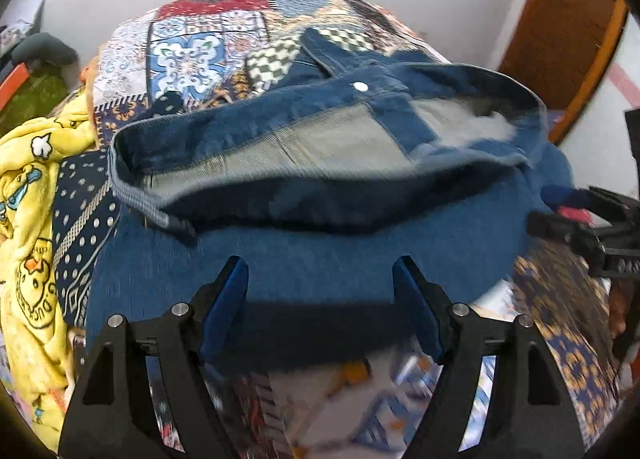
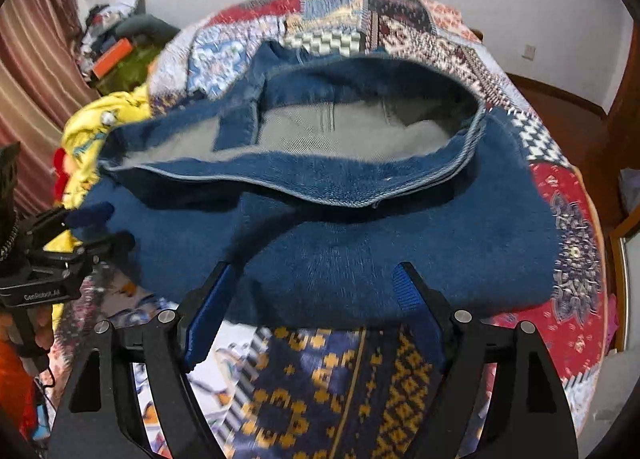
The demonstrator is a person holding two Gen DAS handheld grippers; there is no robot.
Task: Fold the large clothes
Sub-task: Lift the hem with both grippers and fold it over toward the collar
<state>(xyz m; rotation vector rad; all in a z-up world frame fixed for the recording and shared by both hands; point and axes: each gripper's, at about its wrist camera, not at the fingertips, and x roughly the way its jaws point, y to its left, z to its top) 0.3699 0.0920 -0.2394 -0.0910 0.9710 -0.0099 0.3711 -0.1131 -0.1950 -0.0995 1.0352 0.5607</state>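
A pair of blue jeans [image 1: 320,259] lies folded on the patchwork bedspread [image 1: 188,55], waistband gaping open toward me with the grey inside showing. It also shows in the right wrist view [image 2: 400,251]. My left gripper [image 1: 320,279] is open and empty, fingers hovering over the near edge of the jeans. My right gripper [image 2: 316,283] is open and empty, also over the near edge. The right gripper shows at the right of the left wrist view [image 1: 568,215]; the left gripper shows at the left of the right wrist view [image 2: 100,223].
A yellow cartoon-print blanket [image 1: 36,219] is heaped at the bed's left side. Clutter with an orange box [image 2: 112,57] lies beyond it. A wooden door [image 1: 560,31] stands at the right. A white wall is behind the bed.
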